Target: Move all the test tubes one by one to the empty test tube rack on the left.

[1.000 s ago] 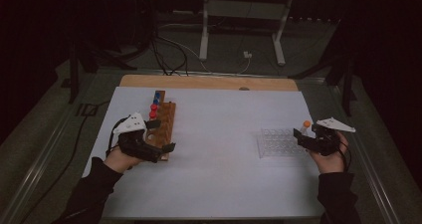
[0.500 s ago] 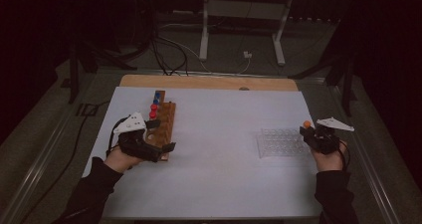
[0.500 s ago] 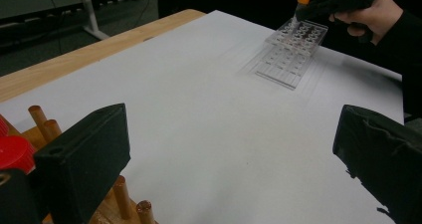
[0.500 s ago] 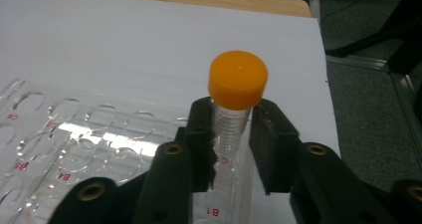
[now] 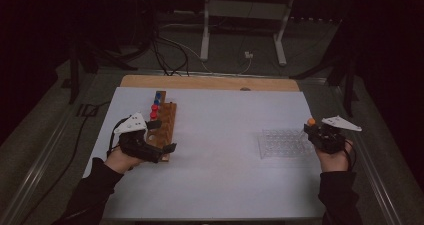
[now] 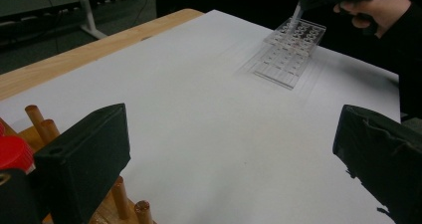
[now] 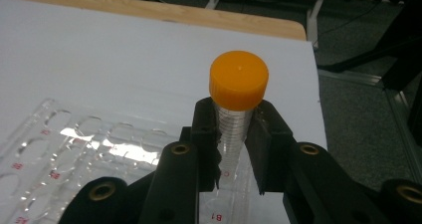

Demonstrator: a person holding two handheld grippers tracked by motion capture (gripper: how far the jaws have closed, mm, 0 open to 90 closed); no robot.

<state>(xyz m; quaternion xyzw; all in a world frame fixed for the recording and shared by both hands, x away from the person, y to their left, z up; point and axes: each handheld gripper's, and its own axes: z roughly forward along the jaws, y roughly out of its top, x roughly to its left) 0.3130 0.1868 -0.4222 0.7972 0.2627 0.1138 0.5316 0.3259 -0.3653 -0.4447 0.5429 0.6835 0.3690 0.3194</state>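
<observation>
My right claw (image 7: 234, 149) is clenched on a tube (image 7: 233, 129), its jaws pinching the clear body just under the cap (image 7: 238, 79). The tube is see-through plastic, round, ruled with fine graduation lines; the cap is a smooth, matte orange disc with a flat top. It stands upright between my jaws and rises above them. Just below and to the left of this claw lies the tray (image 7: 74, 149), a clear, glossy plastic grid of round wells with small red labels, catching glare. From above, the tube (image 5: 310, 125) sits at the tray's (image 5: 282, 144) far right corner.

My left claw (image 5: 157, 135) is released, its blocky black padded jaws spread wide with nothing between them. Beside its left jaw stands the rack (image 6: 119, 204), brown wood with round pegs, and a red cap (image 6: 15, 152). Everything rests on a flat white sheet (image 5: 225, 135) over a wooden table (image 5: 210, 82).
</observation>
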